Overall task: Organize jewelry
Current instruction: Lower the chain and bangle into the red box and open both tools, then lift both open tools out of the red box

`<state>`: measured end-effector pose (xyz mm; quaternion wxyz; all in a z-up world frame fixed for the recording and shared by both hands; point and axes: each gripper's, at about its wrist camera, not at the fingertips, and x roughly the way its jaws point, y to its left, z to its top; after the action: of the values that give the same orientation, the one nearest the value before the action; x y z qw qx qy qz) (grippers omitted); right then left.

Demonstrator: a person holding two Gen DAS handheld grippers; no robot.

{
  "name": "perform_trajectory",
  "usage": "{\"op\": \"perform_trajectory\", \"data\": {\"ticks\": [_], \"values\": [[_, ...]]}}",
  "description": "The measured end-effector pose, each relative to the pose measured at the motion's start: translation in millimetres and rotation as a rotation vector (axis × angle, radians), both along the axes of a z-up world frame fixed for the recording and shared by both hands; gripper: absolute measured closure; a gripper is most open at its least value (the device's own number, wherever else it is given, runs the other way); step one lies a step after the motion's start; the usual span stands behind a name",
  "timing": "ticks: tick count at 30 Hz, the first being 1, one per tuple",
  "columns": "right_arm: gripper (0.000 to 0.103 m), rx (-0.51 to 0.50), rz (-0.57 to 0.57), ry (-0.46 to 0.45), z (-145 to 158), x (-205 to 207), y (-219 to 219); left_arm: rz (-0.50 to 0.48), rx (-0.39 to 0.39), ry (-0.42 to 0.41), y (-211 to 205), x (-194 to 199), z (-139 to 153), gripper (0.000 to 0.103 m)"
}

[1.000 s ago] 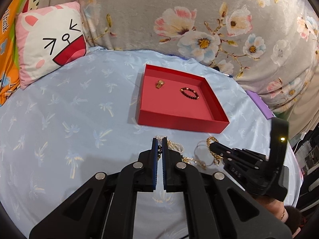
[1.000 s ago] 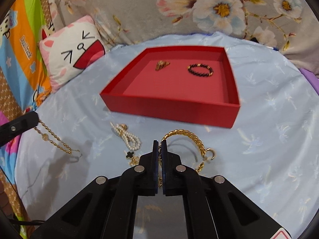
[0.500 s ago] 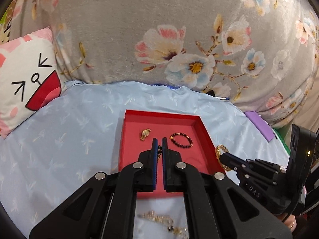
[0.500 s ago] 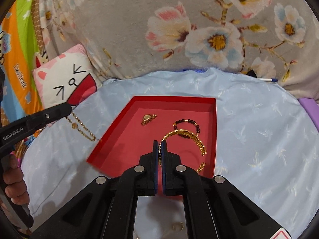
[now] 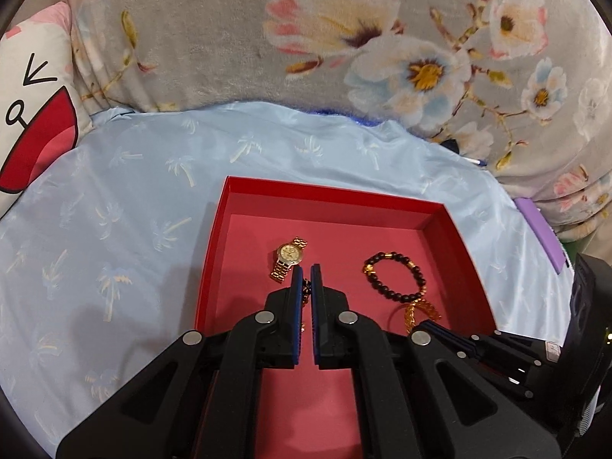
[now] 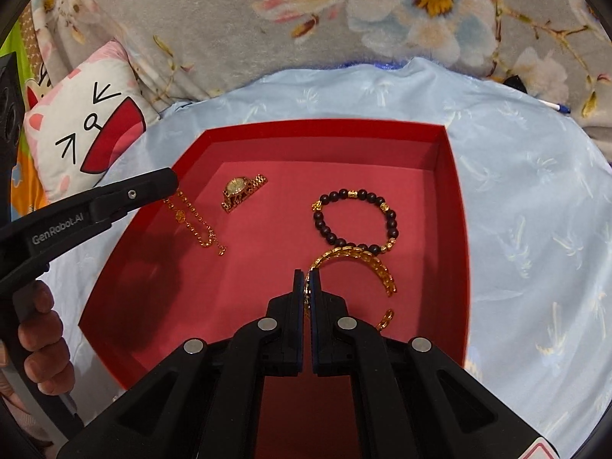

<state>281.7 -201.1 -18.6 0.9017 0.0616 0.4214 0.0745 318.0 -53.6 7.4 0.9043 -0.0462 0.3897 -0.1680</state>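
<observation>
A red tray (image 5: 332, 199) (image 6: 457, 206) lies on the pale blue sheet. In it are a gold watch (image 5: 287, 259) (image 6: 241, 190) and a dark bead bracelet (image 5: 394, 277) (image 6: 355, 220). My left gripper (image 5: 305, 272) (image 6: 172, 183) is shut on a thin gold chain (image 6: 197, 223), which hangs down onto the tray's left floor. My right gripper (image 6: 306, 276) (image 5: 422, 334) is shut on a thick gold link bracelet (image 6: 359, 264) (image 5: 419, 311), which curves just in front of the bead bracelet, low over the tray floor.
A floral grey blanket (image 5: 306, 38) rises behind the sheet. A cat-face pillow (image 6: 84, 130) (image 5: 30, 107) lies at the left. A purple object (image 5: 539, 229) sits at the right edge, a pen (image 6: 554, 107) at the far right.
Both grippers have carried their jewelry from the sheet in front of the tray to over the tray and lowered. The chain and link bracelet now hang down to the tray floor.
</observation>
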Motion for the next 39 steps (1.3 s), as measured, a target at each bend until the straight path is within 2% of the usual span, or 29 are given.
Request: {"op": "perform_trajectory", "data": {"ticks": [4, 6, 9, 12, 13, 14, 18, 23, 29, 34, 39], "values": [[0.101, 0.016, -0.002, 0.008, -6.3, 2.5, -1.3, 0.02, 0.002, 0.008, 2.2, 3.7, -7.8, 0.099], [0.096, 0.027, -0.01, -0.018, -1.6, -2.4, -3.4, 0.032, 0.009, -0.011, 3.8, 2.2, -7.2, 0.099], [0.096, 0.023, -0.029, -0.059, 9.9, -14.3, -6.5, 0.048, 0.02, -0.044, 8.8, -5.4, 0.0, 0.097], [0.096, 0.056, -0.042, -0.112, 30.4, -38.2, -12.0, 0.07, -0.011, -0.078, 19.4, -20.7, 15.3, 0.076], [0.096, 0.066, -0.042, -0.127, 36.6, -46.0, -13.6, 0.079, -0.012, -0.098, 23.2, -29.3, 21.9, 0.065], [0.095, 0.073, -0.042, -0.142, 43.2, -56.1, -14.9, 0.082, -0.012, -0.116, 26.2, -36.9, 27.4, 0.061], [0.088, 0.094, -0.051, -0.188, 61.9, -106.3, -19.1, 0.103, -0.031, -0.129, 43.7, -74.7, 42.1, 0.06], [0.086, 0.059, -0.07, -0.181, 60.5, -166.9, -17.3, 0.127, -0.055, -0.074, 62.7, -123.9, 32.2, 0.06], [0.086, 0.007, -0.074, -0.126, 38.4, -229.2, -8.0, 0.125, -0.035, 0.004, 69.3, -178.5, 7.0, 0.06], [0.085, 0.025, -0.086, -0.071, 17.5, -260.1, -5.1, 0.111, 0.007, 0.028, 65.0, -212.1, -10.2, 0.06], [0.085, 0.028, -0.094, -0.026, 0.2, -278.2, -3.1, 0.099, -0.015, 0.075, 59.2, -228.4, -24.0, 0.06]]}}
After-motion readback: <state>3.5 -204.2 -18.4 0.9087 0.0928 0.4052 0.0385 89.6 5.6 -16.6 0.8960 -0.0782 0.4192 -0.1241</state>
